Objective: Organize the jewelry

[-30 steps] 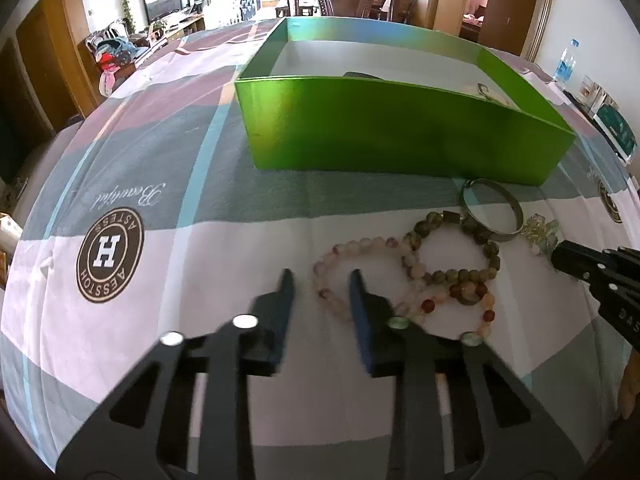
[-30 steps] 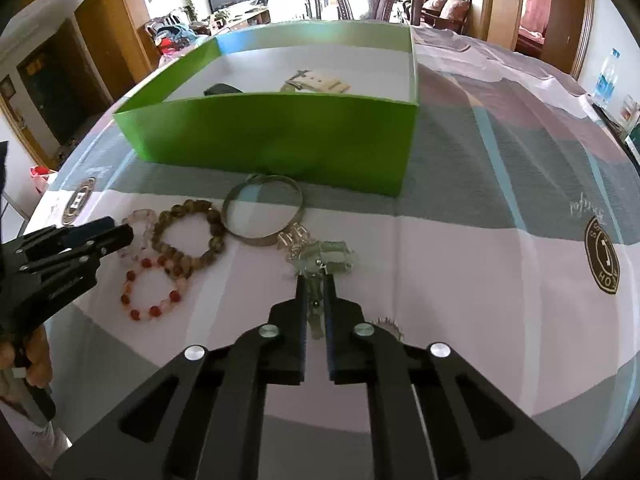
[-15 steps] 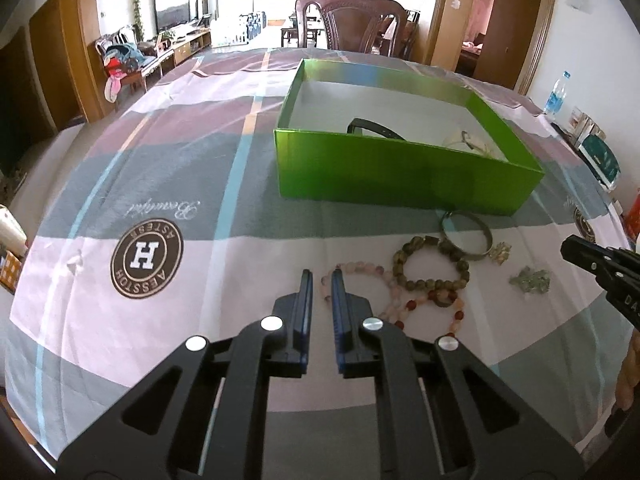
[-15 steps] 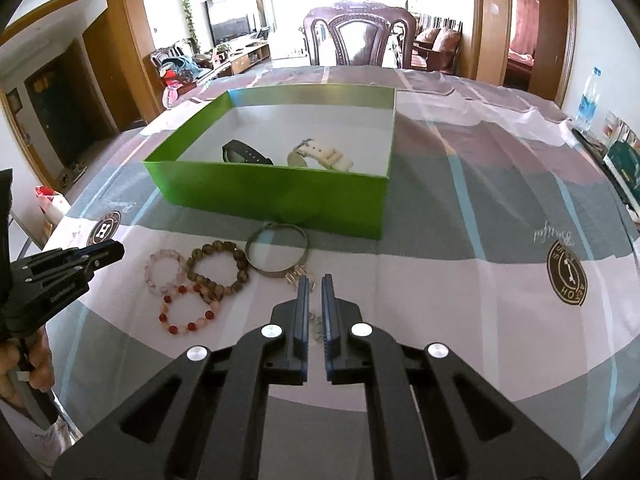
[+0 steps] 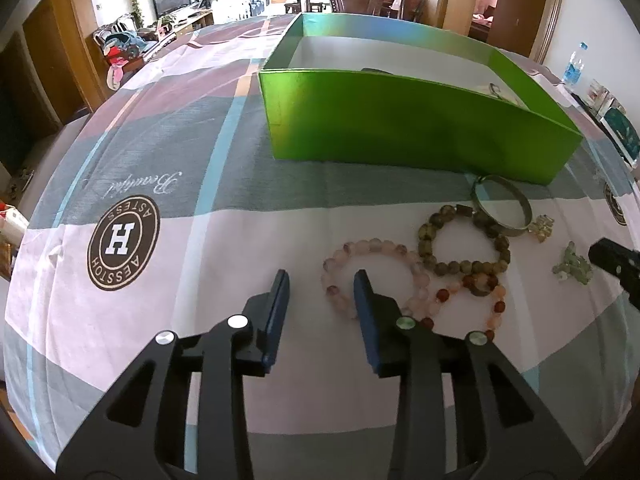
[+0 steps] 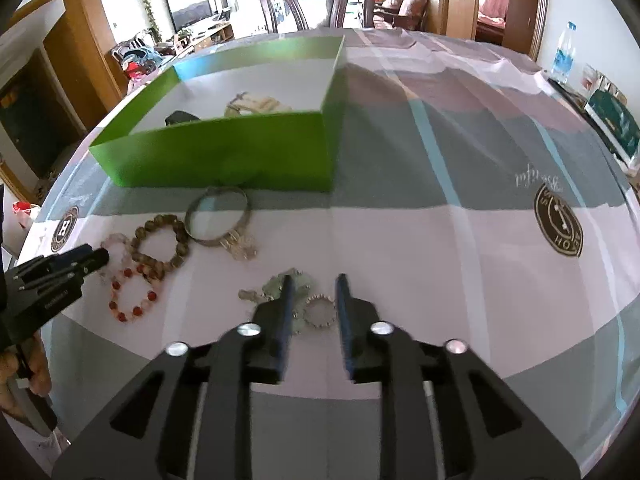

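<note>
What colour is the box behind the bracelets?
Bright green outside, white inside; the box shows best in the left wrist view.

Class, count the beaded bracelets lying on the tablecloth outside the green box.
3. The pale pink bracelet is nearest the left gripper; the olive-brown bracelet touches the metal bangle; the red-and-peach bracelet lies nearest the camera. The box may hide more.

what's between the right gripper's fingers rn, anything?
In the right wrist view, the right gripper has just been opening; a small silver beaded ring lies on the tablecloth between its fingers, unpinched. The pale green charm cluster sits at the left finger.
</note>
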The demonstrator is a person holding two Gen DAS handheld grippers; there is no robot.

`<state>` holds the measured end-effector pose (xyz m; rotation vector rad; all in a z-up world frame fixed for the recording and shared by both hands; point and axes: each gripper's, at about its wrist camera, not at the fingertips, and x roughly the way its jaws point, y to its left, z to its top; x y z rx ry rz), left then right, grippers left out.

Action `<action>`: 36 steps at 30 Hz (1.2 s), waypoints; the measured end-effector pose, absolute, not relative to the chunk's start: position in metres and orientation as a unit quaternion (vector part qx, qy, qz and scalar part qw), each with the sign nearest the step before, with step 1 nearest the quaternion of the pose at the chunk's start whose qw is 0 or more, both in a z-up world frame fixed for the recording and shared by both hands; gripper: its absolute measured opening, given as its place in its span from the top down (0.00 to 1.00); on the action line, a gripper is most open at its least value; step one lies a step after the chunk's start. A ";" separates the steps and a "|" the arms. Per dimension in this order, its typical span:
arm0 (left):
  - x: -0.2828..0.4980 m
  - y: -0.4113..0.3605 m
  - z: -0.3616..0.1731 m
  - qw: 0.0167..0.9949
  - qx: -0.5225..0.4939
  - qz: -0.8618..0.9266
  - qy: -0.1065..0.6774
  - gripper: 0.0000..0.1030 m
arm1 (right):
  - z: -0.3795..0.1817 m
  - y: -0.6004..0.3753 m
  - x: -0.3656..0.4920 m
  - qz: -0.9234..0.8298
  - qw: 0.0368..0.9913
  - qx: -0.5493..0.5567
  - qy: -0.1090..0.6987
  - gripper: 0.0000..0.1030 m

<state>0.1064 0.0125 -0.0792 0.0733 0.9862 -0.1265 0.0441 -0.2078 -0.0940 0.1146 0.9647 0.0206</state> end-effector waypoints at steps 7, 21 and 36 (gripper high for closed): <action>0.110 0.009 -0.080 0.880 0.039 -0.055 0.469 0.56 | -0.109 -0.188 0.054 0.031 0.881 0.032 0.471 0.64; 0.101 0.002 -0.079 0.880 0.051 -0.083 0.464 0.82 | -0.109 -0.166 0.048 0.073 0.880 0.004 0.469 0.67; 0.103 0.002 -0.080 0.883 0.048 -0.087 0.459 0.77 | -0.115 -0.165 0.047 0.055 0.884 -0.011 0.463 0.78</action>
